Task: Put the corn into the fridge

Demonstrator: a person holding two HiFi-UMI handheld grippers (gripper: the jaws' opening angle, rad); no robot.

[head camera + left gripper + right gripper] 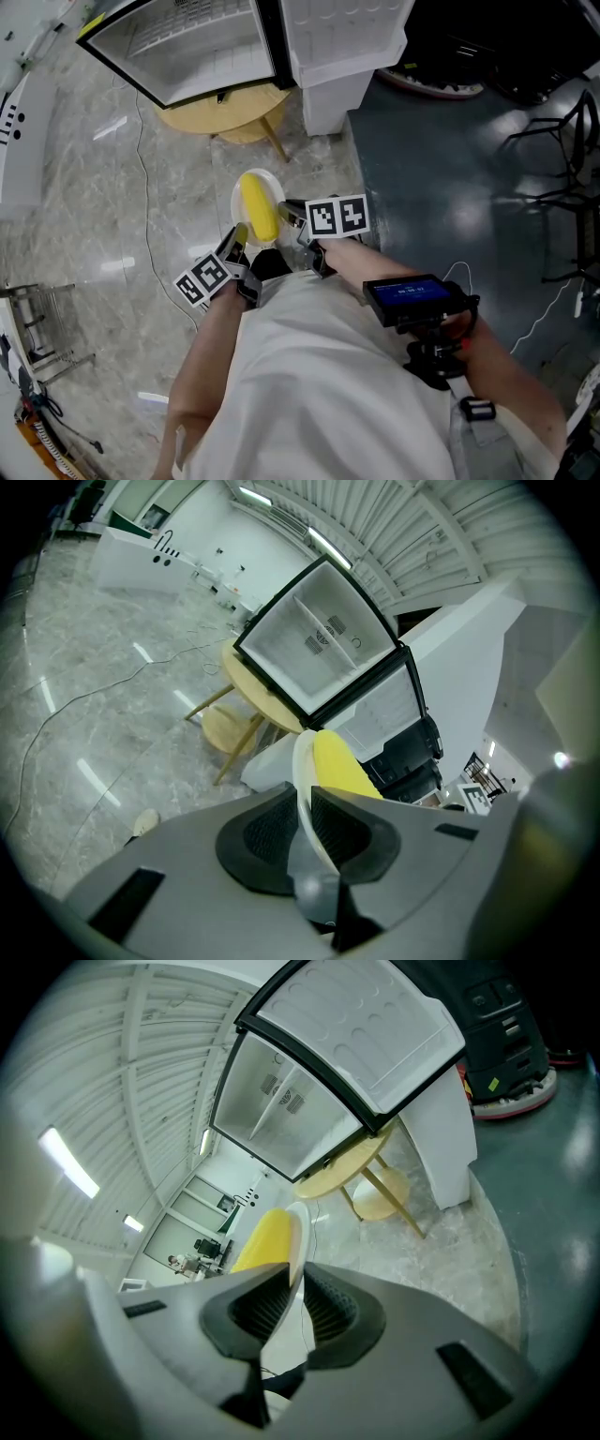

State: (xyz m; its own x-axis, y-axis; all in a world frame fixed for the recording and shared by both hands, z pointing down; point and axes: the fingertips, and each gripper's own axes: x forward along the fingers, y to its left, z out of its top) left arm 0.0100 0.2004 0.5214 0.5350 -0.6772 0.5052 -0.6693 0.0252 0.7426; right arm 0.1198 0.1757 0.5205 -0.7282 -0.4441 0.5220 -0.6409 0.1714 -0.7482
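A yellow corn cob lies on a small white plate, held in the air in front of the person. My left gripper is shut on the plate's near left rim. My right gripper is shut on its right rim. In the left gripper view the plate's edge runs between the pads, with the corn just beyond. In the right gripper view the rim is pinched the same way, the corn to its left. Ahead stands the white fridge with its door open.
The fridge rests over a round wooden stool or table. A thin cable trails over the marble floor. A metal rack is at the left and a black chair at the right, on dark floor. A floor-cleaning machine stands beside the fridge.
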